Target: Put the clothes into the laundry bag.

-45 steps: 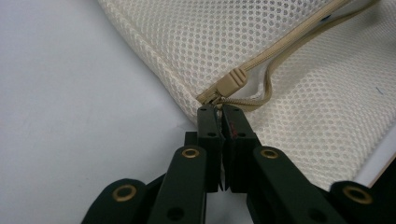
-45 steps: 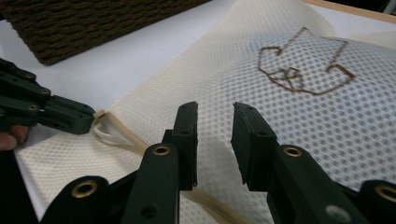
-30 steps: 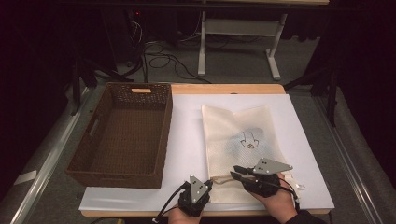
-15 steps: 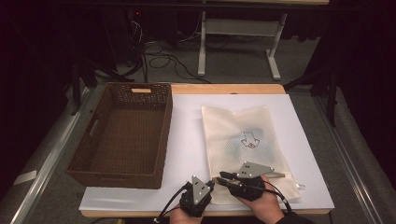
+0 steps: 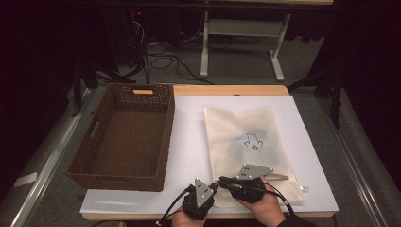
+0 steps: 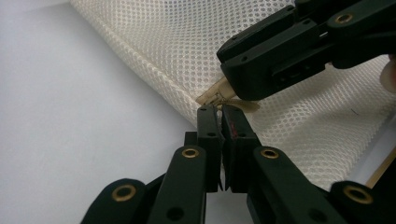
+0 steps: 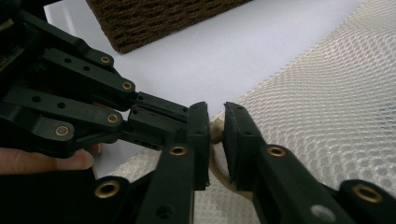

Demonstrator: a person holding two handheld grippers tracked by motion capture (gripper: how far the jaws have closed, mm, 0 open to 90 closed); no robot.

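Nearest to me, at the front edge of the table (image 5: 189, 203), both tongs meet at one corner of the mesh bag (image 5: 246, 142). My left gripper (image 6: 219, 114) is clenched on the bag's near-left corner, with the jaws pressed flat together on the seam edge. My right gripper (image 7: 215, 130) has just been closing, and it now pinches the beige drawstring (image 7: 215, 133) that comes out of that same corner; the cord sits between the pads and loops down below them. In the left gripper view the right tong's jaws come in from the upper right, touching the cord just above my left jaw tips.

The bag lies flat on the white board, and its long axis runs away from me toward the far edge. From both tongs it extends forward and slightly right. A printed figure (image 5: 249, 142) shows at its middle.

The governing relation, as I judge it: both grip points lie at the near-left corner, so any pull on the cord acts against my left hold.

Farther left stands the wicker basket (image 5: 94, 156), well apart from the bag.
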